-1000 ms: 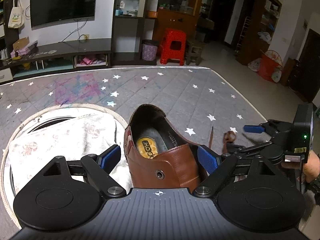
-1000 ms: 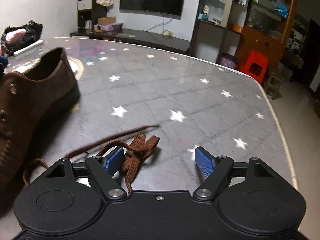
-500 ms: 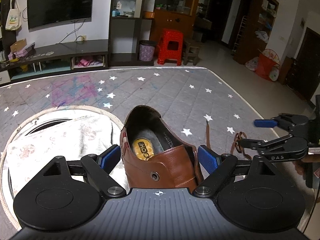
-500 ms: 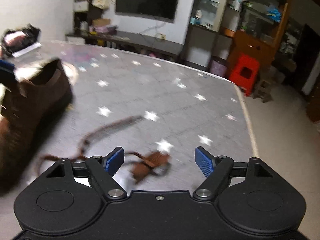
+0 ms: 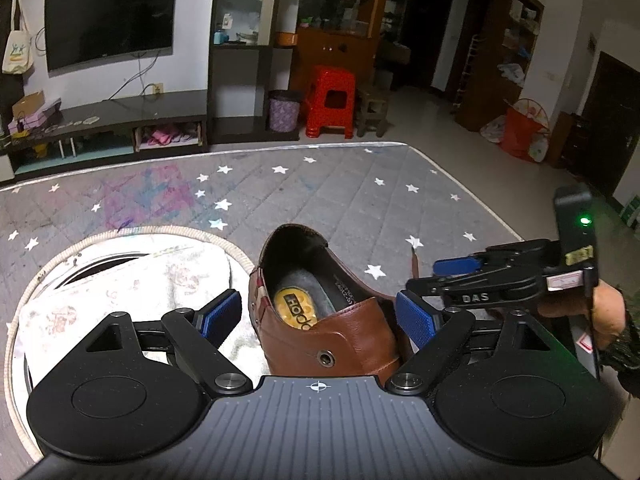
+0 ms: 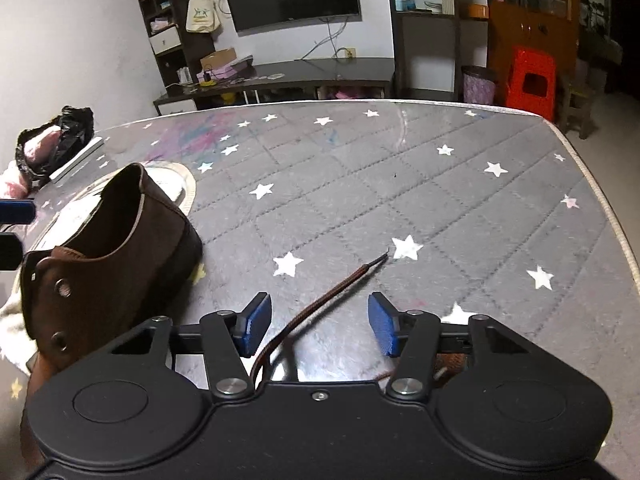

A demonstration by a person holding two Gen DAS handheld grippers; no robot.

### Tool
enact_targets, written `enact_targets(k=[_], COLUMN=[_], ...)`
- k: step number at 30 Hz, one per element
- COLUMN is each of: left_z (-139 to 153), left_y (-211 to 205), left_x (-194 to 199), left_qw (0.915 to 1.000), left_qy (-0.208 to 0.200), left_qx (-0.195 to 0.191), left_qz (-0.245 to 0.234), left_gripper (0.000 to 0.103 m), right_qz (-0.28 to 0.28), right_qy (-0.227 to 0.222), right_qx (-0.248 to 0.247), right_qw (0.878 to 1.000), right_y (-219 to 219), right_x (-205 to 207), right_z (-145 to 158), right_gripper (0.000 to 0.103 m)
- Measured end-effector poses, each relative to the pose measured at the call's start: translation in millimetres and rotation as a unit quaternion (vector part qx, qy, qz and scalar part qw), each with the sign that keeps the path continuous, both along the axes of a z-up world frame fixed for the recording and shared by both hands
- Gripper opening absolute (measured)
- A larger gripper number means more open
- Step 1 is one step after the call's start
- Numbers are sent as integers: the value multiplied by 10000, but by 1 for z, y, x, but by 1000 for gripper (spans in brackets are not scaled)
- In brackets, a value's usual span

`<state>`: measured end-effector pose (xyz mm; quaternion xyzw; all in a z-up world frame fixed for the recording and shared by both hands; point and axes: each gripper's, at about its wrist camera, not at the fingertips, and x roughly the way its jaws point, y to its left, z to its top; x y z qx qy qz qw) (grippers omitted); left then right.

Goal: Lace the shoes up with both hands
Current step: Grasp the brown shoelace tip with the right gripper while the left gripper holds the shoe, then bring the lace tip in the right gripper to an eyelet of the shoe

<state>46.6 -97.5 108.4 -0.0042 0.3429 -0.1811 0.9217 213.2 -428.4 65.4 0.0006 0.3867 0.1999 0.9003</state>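
Observation:
A brown leather shoe [image 5: 340, 332] lies heel-away on the grey star-patterned mattress [image 5: 320, 200]. My left gripper [image 5: 320, 316] straddles its throat. The right pad [image 5: 416, 320] rests against the shoe's side, and a sliver of cloth shows by the left pad [image 5: 222, 312]. In the right wrist view the shoe [image 6: 120, 240] sits at the left. A brown lace [image 6: 320, 304] runs between the fingers of my right gripper [image 6: 320, 330], whose jaws are closing without pressing on it. A bunched part of the lace [image 6: 452, 360] peeks from under the right finger.
A round rope-rimmed tray with a white cloth [image 5: 120, 280] lies left of the shoe. A black bag [image 6: 60, 132] sits at the mattress's far left. The mattress edge [image 6: 600, 208] runs along the right, with a red stool [image 6: 532, 76] on the floor beyond. A person's hand [image 5: 608, 312] holds the right gripper.
My right gripper shifted sideways over the lace and its jaws narrowed. The straight lace end now lies between its pads, the bunch under its right finger. The left gripper barely moved.

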Motion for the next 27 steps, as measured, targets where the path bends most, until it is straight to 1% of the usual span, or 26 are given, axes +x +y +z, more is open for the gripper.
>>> enact_targets(k=[3, 6, 8, 9, 10, 11, 12, 13, 14, 15, 17, 22, 26, 27], left_z=[-1, -2, -2, -2, -2, -2, -1, -1, 0, 1, 3, 6, 5, 5], left_y=[3, 9, 12, 14, 15, 16, 17, 18, 18, 18, 17, 12, 4, 1], left_x=[-2, -5, -7, -9, -11, -12, -14, -16, -19, -21, -29, -46, -64, -68], left_qw=[10000, 10000, 10000, 10000, 10000, 10000, 10000, 10000, 9999, 9998, 9994, 9964, 9893, 9872], left_qy=[-27, -30, -34, -41, -47, -52, -60, -69, -91, -111, -190, -414, -613, -652], left_qx=[18, -9, -8, -5, -1, 8, 24, 41, 72, 92, 191, 410, 629, 674], left_qz=[-40, -22, -8, -6, -8, -17, -31, -45, -75, -103, -230, -622, -1166, -1289], left_gripper=[85, 85, 85, 85, 85, 85, 85, 85, 85, 85, 85, 85, 85, 85], right_qz=[-50, -124, -172, -195, -221, -211, -202, -185, -132, -76, 71, 554, 923, 1098], right_qy=[73, 49, 42, 29, -3, -10, -18, -25, -33, -46, -156, -623, -959, -1082], right_qx=[-34, -87, -116, -160, -280, -326, -372, -415, -446, -469, -562, -1087, -1325, -1426], right_qw=[10000, 9999, 9998, 9997, 9994, 9992, 9991, 9990, 9989, 9989, 9983, 9906, 9822, 9777], right_y=[4, 7, 8, 8, 8, 8, 7, 6, 5, 4, 7, 18, 24, 26], right_x=[2, 3, 4, 5, 6, 6, 6, 5, 5, 3, -2, -28, -50, -60], right_z=[-4, -7, -8, -8, -8, -8, -8, -8, -8, -8, -4, 7, 21, 26], right_gripper=[58, 57, 49, 40, 33, 31, 25, 14, 11, 3, 2, 2, 2, 2])
